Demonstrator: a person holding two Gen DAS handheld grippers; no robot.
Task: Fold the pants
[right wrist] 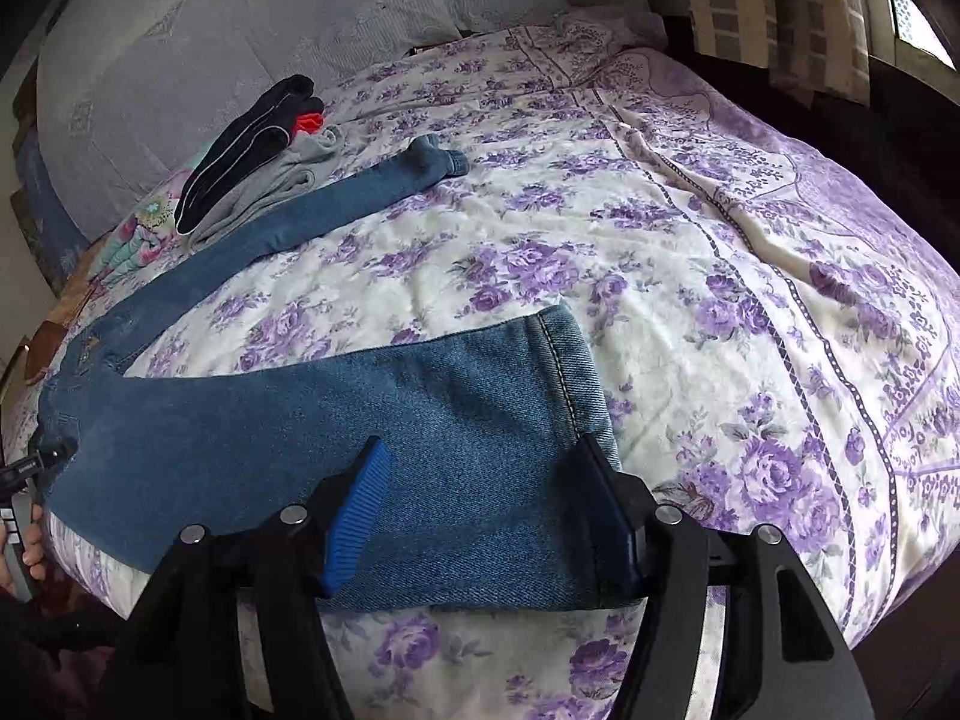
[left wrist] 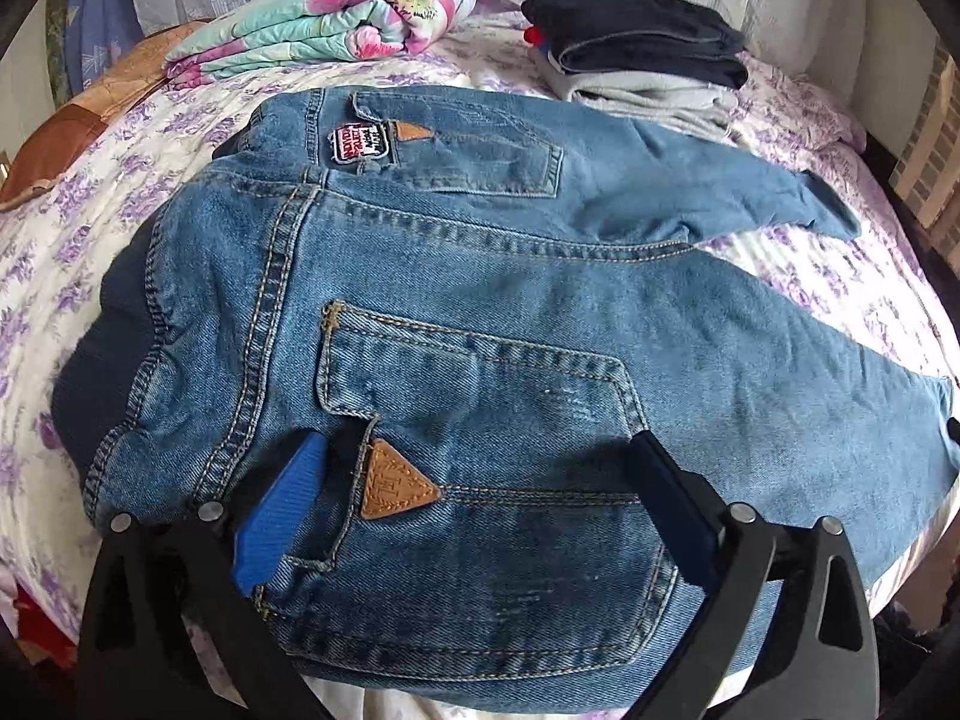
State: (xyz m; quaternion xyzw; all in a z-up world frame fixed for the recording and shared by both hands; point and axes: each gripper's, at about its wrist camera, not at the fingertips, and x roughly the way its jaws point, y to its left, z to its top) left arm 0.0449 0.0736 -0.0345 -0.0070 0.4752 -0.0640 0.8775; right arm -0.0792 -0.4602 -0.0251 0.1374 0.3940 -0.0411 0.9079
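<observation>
Blue jeans [left wrist: 480, 276] lie spread back side up on the floral bedspread [right wrist: 690, 276], waist to the left and the two legs apart. My left gripper [left wrist: 478, 441] hangs open and wide over the near back pocket, its fingers on either side of the tan leather triangle patch [left wrist: 396, 486]. My right gripper [right wrist: 480, 444] is open above the near leg [right wrist: 372, 420], just inside its hem [right wrist: 567, 372]; the pads do not press the denim. The far leg [right wrist: 336, 204] runs toward the folded clothes.
A folded floral quilt [left wrist: 324, 18] and a stack of folded dark and grey clothes [left wrist: 648, 54] sit at the back of the bed. A person's hand [right wrist: 27, 540] grips a handle at the left edge. A curtain [right wrist: 780, 12] hangs at the far right.
</observation>
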